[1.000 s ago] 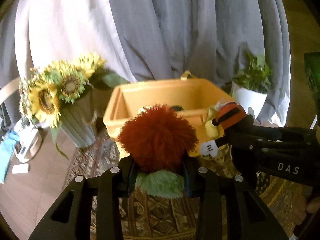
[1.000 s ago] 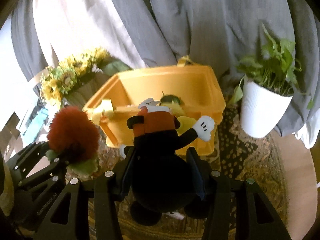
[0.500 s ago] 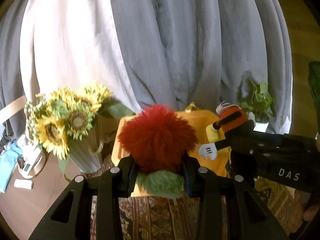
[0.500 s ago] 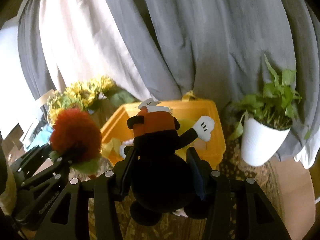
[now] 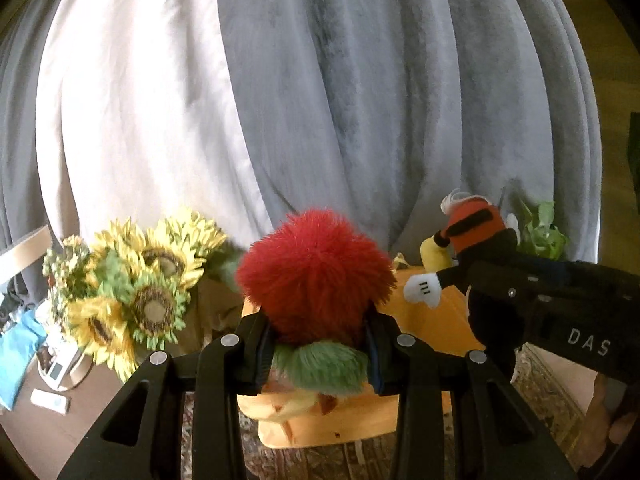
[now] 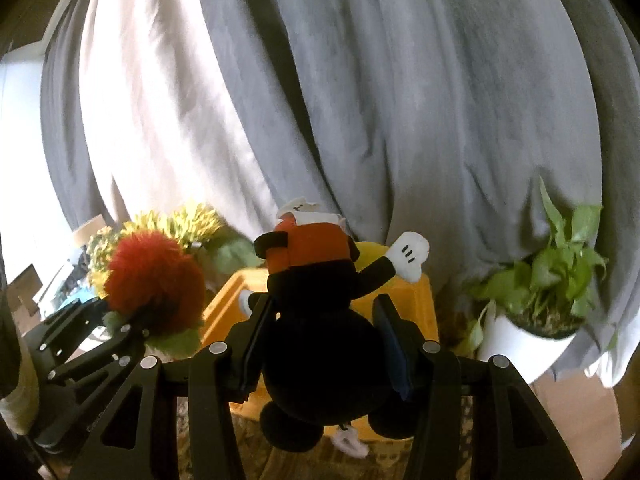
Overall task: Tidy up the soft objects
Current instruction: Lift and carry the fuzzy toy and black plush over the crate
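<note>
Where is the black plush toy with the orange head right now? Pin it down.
The black plush toy is clamped in the right gripper, centre of the right wrist view, in front of the yellow bin, right of the red fuzzy toy.

I am in what looks like a lived-in room of a home, not a lab or a shop. Long grey and white curtains hang in deep folds across the whole back, a patterned rug lies over a wooden floor, and a vase of sunflowers stands to my left with a leafy plant in a white pot to my right. Between them sits a yellow plastic bin on the rug, and small household bits lie on the floor at the far left, too blurred for me to name.
</note>
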The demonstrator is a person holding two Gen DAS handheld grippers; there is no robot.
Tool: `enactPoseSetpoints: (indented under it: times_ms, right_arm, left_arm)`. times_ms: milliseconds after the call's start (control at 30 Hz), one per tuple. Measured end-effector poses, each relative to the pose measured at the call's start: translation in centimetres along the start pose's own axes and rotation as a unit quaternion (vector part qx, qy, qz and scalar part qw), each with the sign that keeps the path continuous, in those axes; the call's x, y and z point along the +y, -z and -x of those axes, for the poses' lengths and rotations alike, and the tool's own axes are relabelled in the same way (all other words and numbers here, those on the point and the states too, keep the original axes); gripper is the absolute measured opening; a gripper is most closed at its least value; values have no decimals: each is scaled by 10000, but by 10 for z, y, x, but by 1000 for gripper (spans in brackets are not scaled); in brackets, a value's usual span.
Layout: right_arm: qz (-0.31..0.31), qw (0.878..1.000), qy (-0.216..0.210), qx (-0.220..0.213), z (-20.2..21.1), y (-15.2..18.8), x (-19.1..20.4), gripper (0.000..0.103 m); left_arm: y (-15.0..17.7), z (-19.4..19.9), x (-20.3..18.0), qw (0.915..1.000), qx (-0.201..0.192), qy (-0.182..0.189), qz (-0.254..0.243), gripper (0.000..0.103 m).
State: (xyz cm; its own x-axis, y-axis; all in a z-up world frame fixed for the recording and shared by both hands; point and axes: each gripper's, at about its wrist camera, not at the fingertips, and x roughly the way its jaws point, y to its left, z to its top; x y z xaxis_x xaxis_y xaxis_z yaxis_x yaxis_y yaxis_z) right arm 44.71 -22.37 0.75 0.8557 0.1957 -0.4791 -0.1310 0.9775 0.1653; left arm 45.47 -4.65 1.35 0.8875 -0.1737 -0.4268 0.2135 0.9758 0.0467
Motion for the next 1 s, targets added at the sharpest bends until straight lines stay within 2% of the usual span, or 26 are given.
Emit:
enactPoseSetpoints:
  times_ms: [267,500,667,1000]
  right_arm:
    - [116,9999,72,95,-31,-14,-3,52]
    - [74,9997,127,208,-65,-24,-12,52]
    - [-38,9981,74,613,-97,-21,-20,52]
    - [-246,9865,-47,1619,-149,11,-32,52]
  left_arm:
    - [-12,-25,2,9997,-35,-187,-165,37]
    - [-17,-57,7,9996,160,-184,-155,37]
    - [-11,-89,10,9985,519,-115,-108,37]
    - [20,-132,6,9920,1240,-25,-243,37]
